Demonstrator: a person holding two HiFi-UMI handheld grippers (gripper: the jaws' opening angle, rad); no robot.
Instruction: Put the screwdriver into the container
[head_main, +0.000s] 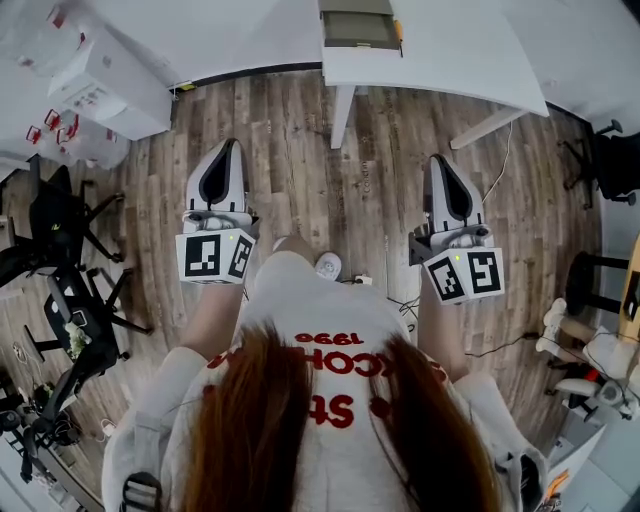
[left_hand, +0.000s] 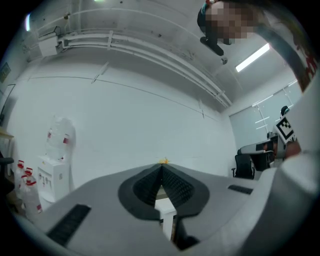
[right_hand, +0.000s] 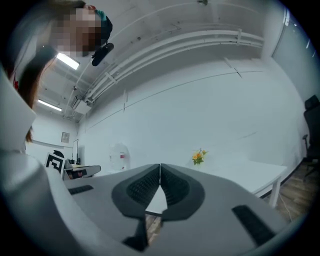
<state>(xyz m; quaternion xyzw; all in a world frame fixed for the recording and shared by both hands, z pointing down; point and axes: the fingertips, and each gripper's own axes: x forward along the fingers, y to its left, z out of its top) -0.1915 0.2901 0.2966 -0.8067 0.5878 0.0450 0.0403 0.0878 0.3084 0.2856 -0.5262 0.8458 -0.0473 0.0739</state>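
Observation:
A grey open container (head_main: 358, 28) stands on the white table (head_main: 450, 55) at the far end of the head view. A thin orange-handled tool (head_main: 398, 32), probably the screwdriver, lies along its right side. My left gripper (head_main: 232, 144) and right gripper (head_main: 438, 158) are held up over the wooden floor, well short of the table and level with each other. Both are shut with nothing between the pads. In the left gripper view the left gripper's jaws (left_hand: 161, 165) meet against a white wall. In the right gripper view the right gripper's jaws (right_hand: 160, 165) meet too.
White boxes and a water dispenser (head_main: 95, 85) stand at the back left. Black chairs (head_main: 60, 240) line the left side, and another chair (head_main: 610, 160) sits at the right. Cables (head_main: 400, 300) trail over the floor. Yellow flowers (right_hand: 199, 156) stand on the table.

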